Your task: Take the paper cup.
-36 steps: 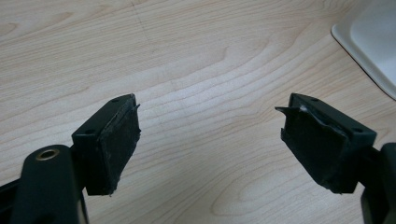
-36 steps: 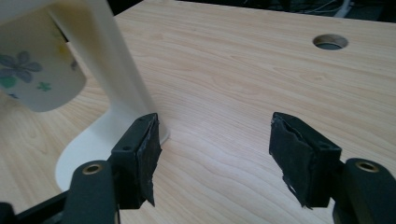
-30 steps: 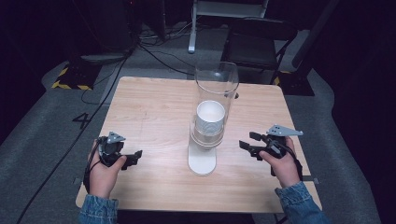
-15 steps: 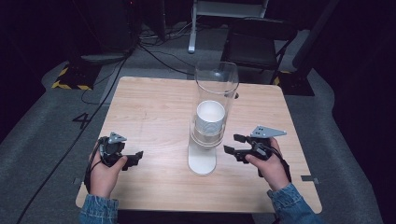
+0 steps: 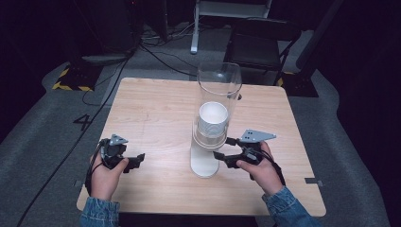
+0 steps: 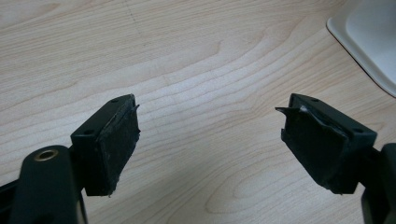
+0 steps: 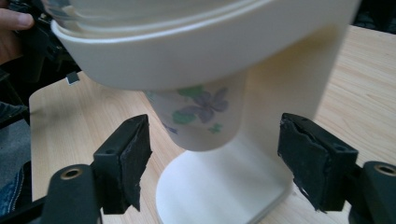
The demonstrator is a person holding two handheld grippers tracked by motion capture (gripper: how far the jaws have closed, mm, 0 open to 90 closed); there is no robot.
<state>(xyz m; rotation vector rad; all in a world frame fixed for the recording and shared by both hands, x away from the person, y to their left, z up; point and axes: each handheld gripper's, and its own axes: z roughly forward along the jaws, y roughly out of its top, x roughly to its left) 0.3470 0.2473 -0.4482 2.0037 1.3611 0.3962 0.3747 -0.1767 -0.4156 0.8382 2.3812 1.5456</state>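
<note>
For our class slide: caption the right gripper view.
Open right gripper approaches flowered paper cup hanging from white dispenser.

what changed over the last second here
The right gripper moved left across the table to the cup dispenser, its open jaws now flanking the flowered paper cup without gripping it. The left gripper, also open, and the dispenser stayed put.

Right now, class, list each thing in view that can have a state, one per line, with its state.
Cup dispenser: upright on the table, clear tube loaded with a cup stack.
Bottom cup: hanging out below the dispenser collar, not gripped.
Left gripper: open, nothing between its fingers, low over bare wood.
Right gripper: open, fingers either side of the bottom cup, not touching.
</note>
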